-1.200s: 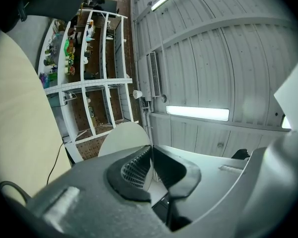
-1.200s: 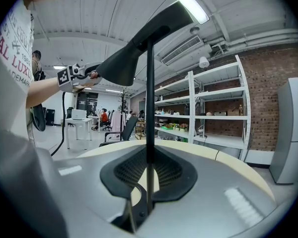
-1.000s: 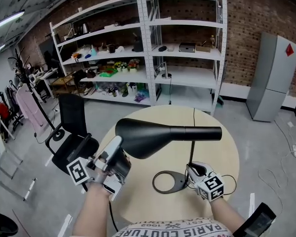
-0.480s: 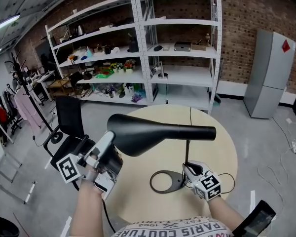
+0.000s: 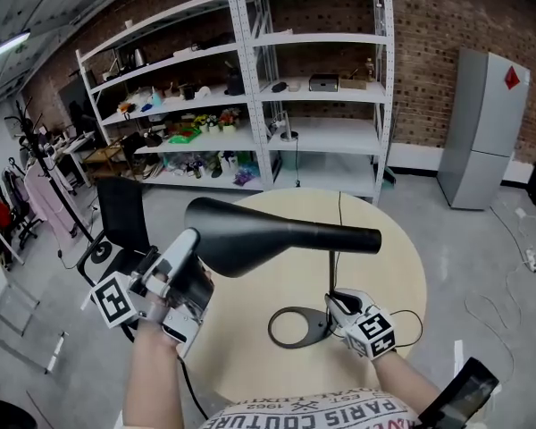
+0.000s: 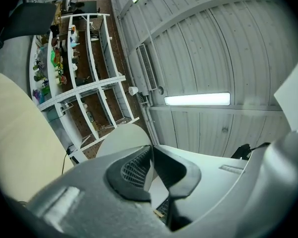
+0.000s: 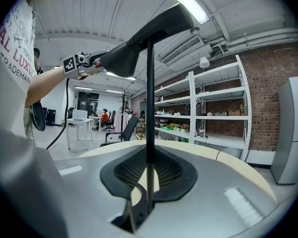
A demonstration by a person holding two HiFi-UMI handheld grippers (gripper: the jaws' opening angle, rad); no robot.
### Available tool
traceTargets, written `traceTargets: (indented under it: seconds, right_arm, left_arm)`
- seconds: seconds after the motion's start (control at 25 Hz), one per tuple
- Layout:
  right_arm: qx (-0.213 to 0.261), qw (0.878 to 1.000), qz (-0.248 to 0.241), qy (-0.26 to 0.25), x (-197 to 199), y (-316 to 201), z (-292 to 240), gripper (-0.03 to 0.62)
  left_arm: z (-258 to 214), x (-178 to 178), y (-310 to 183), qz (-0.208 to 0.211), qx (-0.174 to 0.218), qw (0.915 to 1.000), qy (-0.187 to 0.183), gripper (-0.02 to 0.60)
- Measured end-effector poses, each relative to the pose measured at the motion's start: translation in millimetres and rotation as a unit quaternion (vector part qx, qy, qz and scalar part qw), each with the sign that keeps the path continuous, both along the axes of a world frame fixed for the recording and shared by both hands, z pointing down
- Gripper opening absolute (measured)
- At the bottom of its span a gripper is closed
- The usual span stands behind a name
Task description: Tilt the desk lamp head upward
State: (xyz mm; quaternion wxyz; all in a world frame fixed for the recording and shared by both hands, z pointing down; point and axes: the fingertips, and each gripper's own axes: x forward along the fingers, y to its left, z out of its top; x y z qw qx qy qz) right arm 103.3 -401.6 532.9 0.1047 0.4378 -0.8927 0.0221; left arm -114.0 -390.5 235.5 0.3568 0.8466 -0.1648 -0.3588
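Lamp: one matte black metal desk lamp (image 5: 297, 266), standing on the worktop between the two tools.
- One long cone-shaped lamp head (image 5: 259, 232) lies across the top of the stem. Its wide mouth is at the left tool; its narrow end reaches out above the right tool.
- One thin straight black stem (image 7: 150, 108), upright.
- One flat open ring base (image 5: 295, 329), just left of the right tool, flat on the worktop.
- One thin black cord (image 5: 339, 206) runs from the stem's foot across the worktop, away from the right tool, to the far edge.

Tools: two.
- Left tool (image 6: 151, 170): pads closed on the thin rim of the lamp head's wide mouth, raised well above the worktop.
- Right tool (image 7: 148, 182): pads clamped on the stem low down, just above the ring base.

Surface: one round pale beige worktop (image 5: 402, 275), carrying only the lamp.

Room:
- Grey concrete floor (image 5: 491, 257).
- Red brick wall (image 5: 429, 25) far beyond both tools.
- Two white metal shelving units (image 5: 322, 79) against the wall.
- One tall grey cabinet (image 5: 482, 128) beyond the right tool.
- One black office chair (image 5: 121, 213) beyond the left tool.
- One coat stand (image 5: 37, 146) further left of the chair.
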Motion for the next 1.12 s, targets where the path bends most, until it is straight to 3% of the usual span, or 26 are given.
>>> traceTargets:
  seconds: [1.12]
  right_arm:
    - [0.002, 1.0, -0.002, -0.006, 0, 2, 0, 0.037]
  left_arm:
    - [-58, 30, 12, 0.0, 0.062, 0.9969, -0.049, 0.041]
